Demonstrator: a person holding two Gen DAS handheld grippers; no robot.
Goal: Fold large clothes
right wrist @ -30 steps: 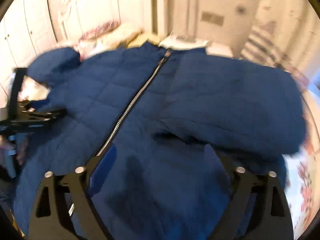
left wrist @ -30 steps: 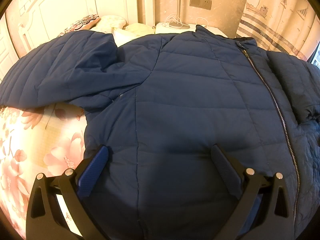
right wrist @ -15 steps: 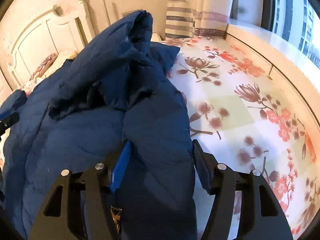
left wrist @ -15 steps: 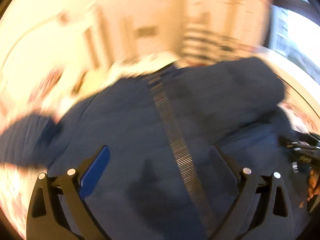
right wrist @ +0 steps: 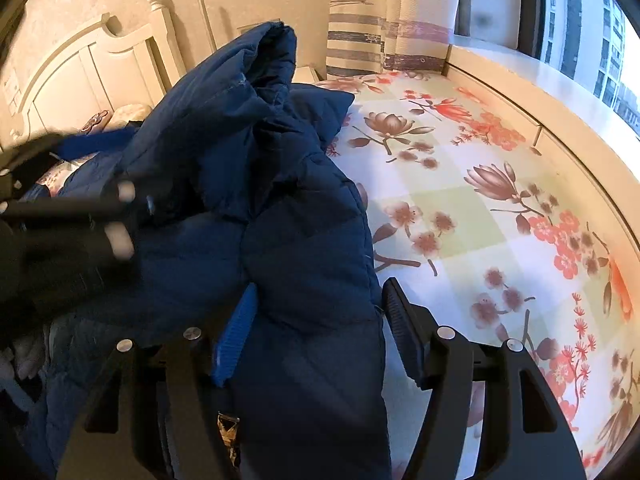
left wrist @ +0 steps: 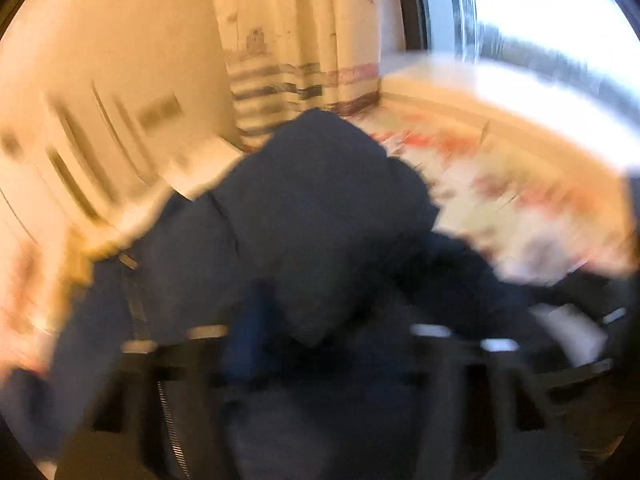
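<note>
A dark blue quilted jacket (right wrist: 224,184) lies on the floral bed sheet (right wrist: 480,208), its right sleeve bunched and raised. My right gripper (right wrist: 320,320) has its jaws partly closed around a thick fold of the jacket. The left wrist view is badly blurred: the jacket (left wrist: 320,208) fills the middle, a fold sits between the fingers of my left gripper (left wrist: 332,332), and its zipper (left wrist: 136,304) runs at the left. The left gripper also shows blurred in the right wrist view (right wrist: 92,184), at the jacket's left side.
A white headboard (right wrist: 92,68) stands at the back left. A striped curtain (right wrist: 380,40) hangs behind the bed. A window ledge (right wrist: 560,92) runs along the right. Bare floral sheet lies to the right of the jacket.
Both grippers swung right toward the window side. The right gripper narrowed around a jacket fold and the sleeve rose. The left gripper moved fast, narrowed, and now has a fold between its fingers.
</note>
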